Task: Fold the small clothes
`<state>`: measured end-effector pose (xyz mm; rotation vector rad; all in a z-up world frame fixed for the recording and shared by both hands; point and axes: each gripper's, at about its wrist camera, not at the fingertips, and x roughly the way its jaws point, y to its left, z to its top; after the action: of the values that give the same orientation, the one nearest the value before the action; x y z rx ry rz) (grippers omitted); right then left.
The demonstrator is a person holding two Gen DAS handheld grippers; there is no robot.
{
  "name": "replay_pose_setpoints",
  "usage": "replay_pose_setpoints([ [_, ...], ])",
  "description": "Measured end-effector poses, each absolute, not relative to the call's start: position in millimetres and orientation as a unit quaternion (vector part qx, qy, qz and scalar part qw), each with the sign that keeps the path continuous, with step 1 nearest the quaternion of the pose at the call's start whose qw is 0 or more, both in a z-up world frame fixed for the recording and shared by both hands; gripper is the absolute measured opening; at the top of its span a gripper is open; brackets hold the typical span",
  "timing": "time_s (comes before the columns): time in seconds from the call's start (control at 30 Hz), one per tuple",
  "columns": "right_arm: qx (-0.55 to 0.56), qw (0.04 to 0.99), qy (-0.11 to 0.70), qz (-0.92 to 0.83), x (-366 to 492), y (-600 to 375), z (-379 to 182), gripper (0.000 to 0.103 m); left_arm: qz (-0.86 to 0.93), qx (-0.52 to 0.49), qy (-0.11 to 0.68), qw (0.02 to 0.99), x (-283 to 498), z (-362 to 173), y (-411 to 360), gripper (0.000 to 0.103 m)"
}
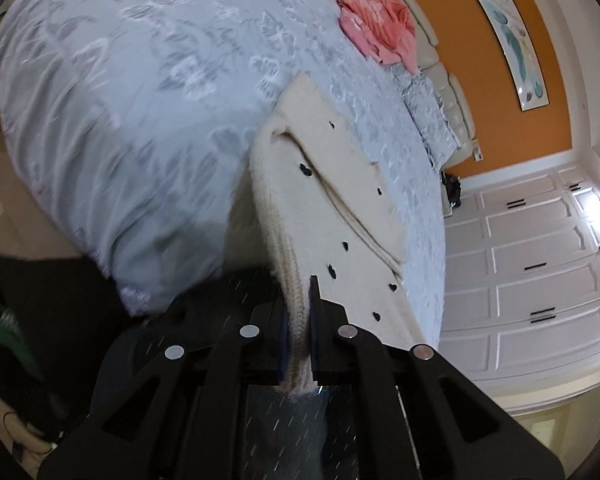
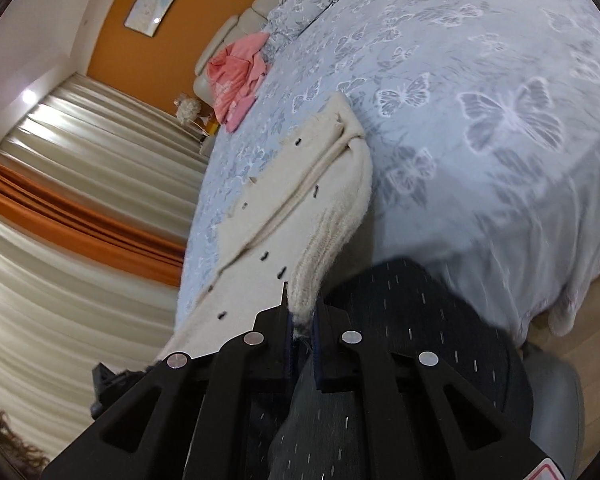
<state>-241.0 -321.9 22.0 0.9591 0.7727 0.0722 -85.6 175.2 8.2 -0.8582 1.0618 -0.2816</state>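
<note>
A: Knitwear first. Where did we have the cream cardigan [image 1: 332, 200]?

B: We had it stretched from the bed [image 1: 140, 100] up to both tools. Its far part lay on the pale blue butterfly cover, and the near ribbed edge was lifted off the bed.

A: And the left hand-held gripper [image 1: 299, 332]?

B: We saw it pinching that ribbed edge, the knit squeezed between the two blue-lined pads, with a little of the cloth hanging out below them.

A: The right hand-held gripper [image 2: 302, 320]?

B: Likewise pressed together on the cardigan [image 2: 292, 208], on a bunched corner of the ribbed edge. From that side we saw the small dark marks on the cream front and a long fold running along it.

A: Anything else on the bed?

B: We noted a pink garment [image 1: 376, 28] crumpled near the headboard [image 1: 432, 40], well apart from the cardigan, and a pillow [image 1: 428, 108] in the same blue print beside it.

A: And round about?

B: We saw an orange wall [image 1: 512, 92] with a long picture [image 1: 508, 36] behind the bed, white panelled cupboards [image 1: 540, 264] in the left view, and cream and orange curtains [image 2: 80, 208] in the right view. A person's dark flecked clothing [image 2: 412, 320] sat just below the grippers.
</note>
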Motion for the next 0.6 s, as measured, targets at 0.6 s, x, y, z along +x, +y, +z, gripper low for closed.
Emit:
replay_pose_setpoints([
  [0.6, 0.462, 0.85, 0.24, 0.08, -244.3, -343.2, 94.2, 0.007, -0.136, -0.405, 0.402, 0.81, -80.1, 80.7, 181.4, 0.006],
])
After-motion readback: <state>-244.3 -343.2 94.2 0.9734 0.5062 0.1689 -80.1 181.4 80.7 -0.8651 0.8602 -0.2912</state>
